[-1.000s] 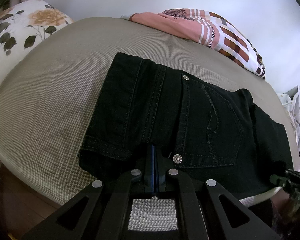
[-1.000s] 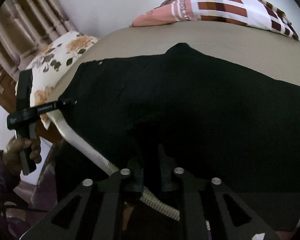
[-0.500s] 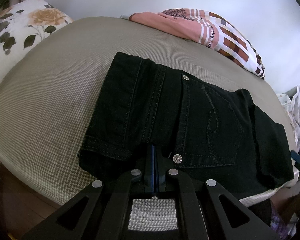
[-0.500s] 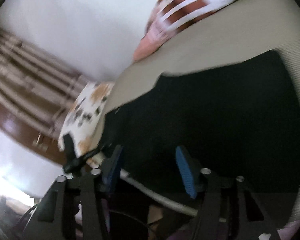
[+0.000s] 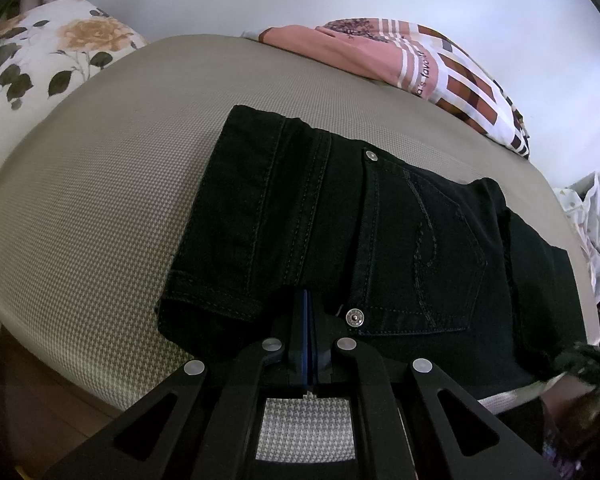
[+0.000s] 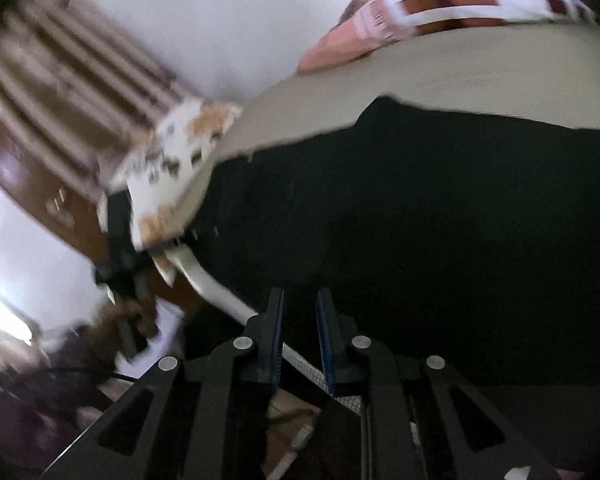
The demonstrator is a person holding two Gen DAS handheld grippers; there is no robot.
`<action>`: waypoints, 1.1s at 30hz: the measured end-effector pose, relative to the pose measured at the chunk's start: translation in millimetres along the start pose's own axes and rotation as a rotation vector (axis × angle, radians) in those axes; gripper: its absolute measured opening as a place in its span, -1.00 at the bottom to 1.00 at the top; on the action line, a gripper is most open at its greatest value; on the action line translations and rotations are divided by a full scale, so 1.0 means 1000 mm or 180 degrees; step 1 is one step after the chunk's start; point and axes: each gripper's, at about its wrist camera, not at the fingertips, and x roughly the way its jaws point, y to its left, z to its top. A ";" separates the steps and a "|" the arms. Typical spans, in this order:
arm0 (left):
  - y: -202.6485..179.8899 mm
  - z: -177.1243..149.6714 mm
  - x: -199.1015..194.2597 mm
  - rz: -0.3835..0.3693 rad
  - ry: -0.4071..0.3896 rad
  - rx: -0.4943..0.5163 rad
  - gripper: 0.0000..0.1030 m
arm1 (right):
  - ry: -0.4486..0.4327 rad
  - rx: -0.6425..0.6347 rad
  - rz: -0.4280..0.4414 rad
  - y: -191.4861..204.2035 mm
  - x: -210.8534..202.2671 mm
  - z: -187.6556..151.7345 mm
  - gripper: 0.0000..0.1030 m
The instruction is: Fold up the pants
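Black pants [image 5: 340,240] at bed [image 5: 100,220] edge; left hand-held gripper [image 5: 307,320] clenched on them, right hand-held gripper [image 6: 299,332] closing empty; fold could slip.

Black pants [image 5: 340,232] on the beige houndstooth bed [image 5: 100,220]; floral white pillow [image 5: 40,52], pink-and-brown striped cloth [image 5: 420,64] beyond.

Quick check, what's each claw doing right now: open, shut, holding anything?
Left claw: shut, pads together, tips at the near edge of the folded black denim pants; a grip cannot be told.
Right claw: closing, a gap left, nothing between its pads.
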 end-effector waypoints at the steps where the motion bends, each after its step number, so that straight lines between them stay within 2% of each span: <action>1: 0.001 0.000 0.000 -0.0002 0.0000 0.0004 -0.92 | 0.0071 -0.0010 -0.0030 -0.001 0.006 0.000 -0.68; 2: 0.001 0.000 0.000 -0.0004 0.0002 0.0006 -0.92 | 0.0054 0.0081 0.0040 -0.007 0.005 0.001 -0.69; 5: 0.002 0.001 0.000 -0.0022 0.0009 -0.0013 -0.92 | -0.0268 0.0441 0.0356 -0.027 -0.024 0.009 -0.68; 9: 0.001 0.000 0.000 -0.0009 0.0004 0.0001 -0.92 | -0.0558 0.0730 0.0376 -0.062 -0.075 0.016 -0.65; 12: -0.002 0.001 -0.003 -0.0005 0.0037 0.0008 -0.92 | -0.0556 0.0832 0.0422 -0.078 -0.096 0.012 -0.64; 14: -0.009 0.005 -0.010 -0.0075 0.0088 0.0021 -0.91 | -0.0542 0.0884 0.0473 -0.083 -0.103 0.007 -0.54; 16: -0.025 0.008 -0.025 -0.0477 0.0137 -0.0001 -0.91 | -0.0563 0.0945 0.0443 -0.089 -0.110 0.001 -0.43; 19: -0.066 0.003 -0.029 -0.1138 0.0560 0.0104 -0.83 | -0.0586 0.1024 0.0443 -0.099 -0.114 -0.004 -0.33; 23: -0.117 -0.008 -0.004 -0.1626 0.1167 0.0158 -0.68 | -0.0637 0.1147 0.0591 -0.105 -0.109 -0.004 -0.22; 28: -0.142 -0.011 0.031 -0.1861 0.1627 0.0083 -0.60 | -0.0713 0.1200 0.0782 -0.105 -0.110 -0.006 -0.07; 31: -0.151 -0.010 0.051 -0.1918 0.1846 0.0052 -0.31 | -0.0716 0.1231 0.0843 -0.106 -0.108 -0.008 -0.01; 33: -0.153 -0.010 0.059 -0.2051 0.1956 -0.0080 -0.24 | -0.0713 0.1260 0.0877 -0.108 -0.106 -0.008 -0.01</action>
